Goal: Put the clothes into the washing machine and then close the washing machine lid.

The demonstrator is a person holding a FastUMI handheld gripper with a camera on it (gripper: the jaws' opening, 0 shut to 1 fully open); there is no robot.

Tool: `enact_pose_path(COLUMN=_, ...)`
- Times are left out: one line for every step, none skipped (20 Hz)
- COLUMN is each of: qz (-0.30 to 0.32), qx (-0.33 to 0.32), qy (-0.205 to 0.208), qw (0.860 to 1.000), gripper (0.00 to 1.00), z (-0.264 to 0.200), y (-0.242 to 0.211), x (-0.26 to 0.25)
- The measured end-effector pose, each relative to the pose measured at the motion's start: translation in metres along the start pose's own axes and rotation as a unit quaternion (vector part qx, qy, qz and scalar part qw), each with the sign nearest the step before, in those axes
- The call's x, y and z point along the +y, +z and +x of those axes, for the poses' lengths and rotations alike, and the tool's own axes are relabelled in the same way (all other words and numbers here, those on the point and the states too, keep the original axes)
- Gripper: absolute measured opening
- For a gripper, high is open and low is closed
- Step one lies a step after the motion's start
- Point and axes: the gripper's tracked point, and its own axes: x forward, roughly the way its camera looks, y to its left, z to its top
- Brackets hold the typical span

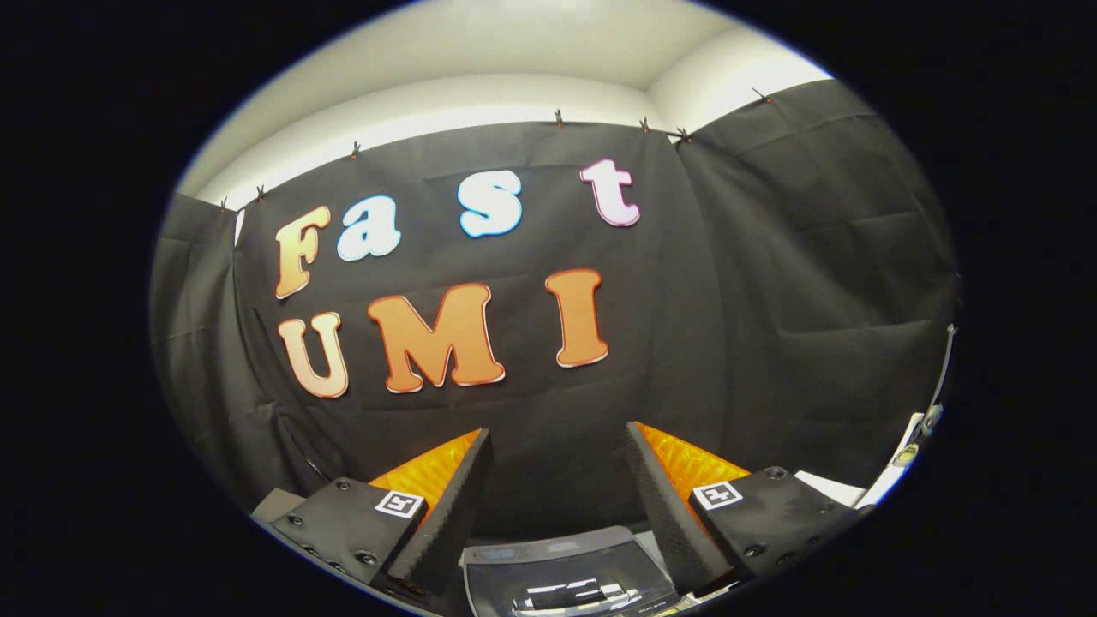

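we are holding the gripper [557, 446] with its fingers spread wide and gripping nothing, pointing at the black cloth wall [771, 300], while the washing machine lid [566, 574] is lying low between the fingers.

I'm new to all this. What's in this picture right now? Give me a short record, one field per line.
place: booth with a black cloth wall and a pale ceiling above it
gripper: gripper open, fingers spread wide, nothing between them, pointing at the wall
washing machine: washing machine low between the fingers, its dark glossy lid seen from above; open or shut cannot be told
clothes: none to report
other: small clips pinning the cloth along its top edge
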Motion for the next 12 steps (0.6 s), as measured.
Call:
enact_pose_path(qz=-0.001, qx=-0.011, qy=0.002, qw=1.0, gripper=0.98, z=-0.004, y=0.012, x=0.002)
enact_pose_path(qz=-0.006, qx=-0.017, qy=0.006, qw=1.0, gripper=0.98, z=-0.006, y=0.021, x=0.006)
enact_pose_path(qz=-0.013, qx=-0.023, qy=0.007, qw=1.0, gripper=0.98, z=-0.007, y=0.027, x=0.007)
enact_pose_path(qz=-0.022, qx=-0.029, qy=0.007, qw=0.999, gripper=0.98, z=-0.009, y=0.034, x=0.009)
enact_pose_path(qz=-0.032, qx=-0.033, qy=0.007, qw=0.999, gripper=0.98, z=-0.011, y=0.038, x=0.011)
enact_pose_path(qz=-0.04, qx=-0.035, qy=0.006, qw=0.999, gripper=0.98, z=-0.011, y=0.042, x=0.013)
enact_pose_path(qz=-0.047, qx=-0.035, qy=0.004, qw=0.998, gripper=0.98, z=-0.01, y=0.044, x=0.015)
enact_pose_path(qz=-0.051, qx=-0.035, qy=0.002, qw=0.998, gripper=0.98, z=-0.01, y=0.044, x=0.016)
enact_pose_path(qz=-0.055, qx=-0.033, qy=0.0, qw=0.998, gripper=0.98, z=-0.01, y=0.042, x=0.015)
enact_pose_path(qz=-0.056, qx=-0.031, qy=-0.001, qw=0.998, gripper=0.98, z=-0.009, y=0.041, x=0.016)
enact_pose_path(qz=-0.055, qx=-0.03, qy=0.001, qw=0.998, gripper=0.98, z=-0.007, y=0.039, x=0.019)
enact_pose_path(qz=-0.053, qx=-0.028, qy=0.003, qw=0.998, gripper=0.98, z=-0.007, y=0.037, x=0.02)
